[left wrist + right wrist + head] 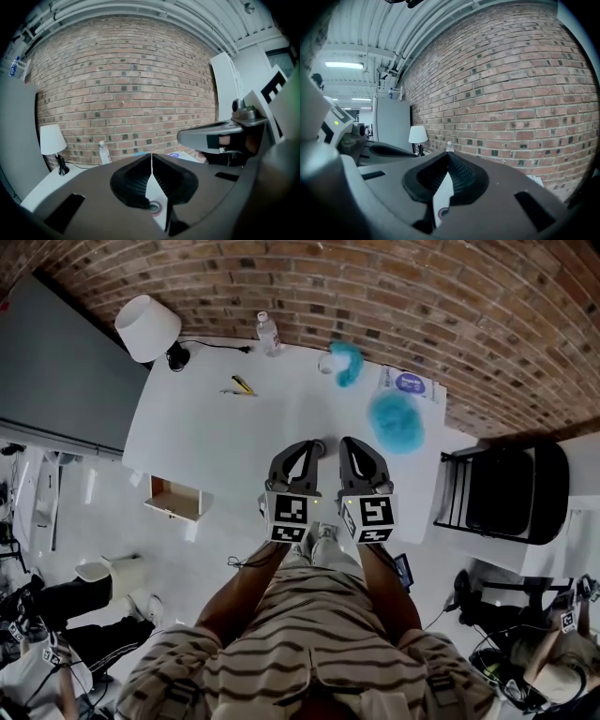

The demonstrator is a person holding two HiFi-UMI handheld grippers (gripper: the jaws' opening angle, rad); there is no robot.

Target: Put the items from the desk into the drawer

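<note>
We hold left gripper (315, 444) and right gripper (345, 442) side by side above the white bench (216, 437), jaws pressed together on nothing, blue puff (396, 423), water bottle (268, 334) and small yellow tool (243, 385) lying beyond, drawer (173, 501) pulled out at left

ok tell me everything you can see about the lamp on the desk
The lamp stands upright at the far left corner of the white desk, close to the brick wall. It has a plain white tapered shade on a short dark stem and a dark base. A black cord runs from the base along the desk's back edge toward the water bottle. Nothing else touches it.
</note>
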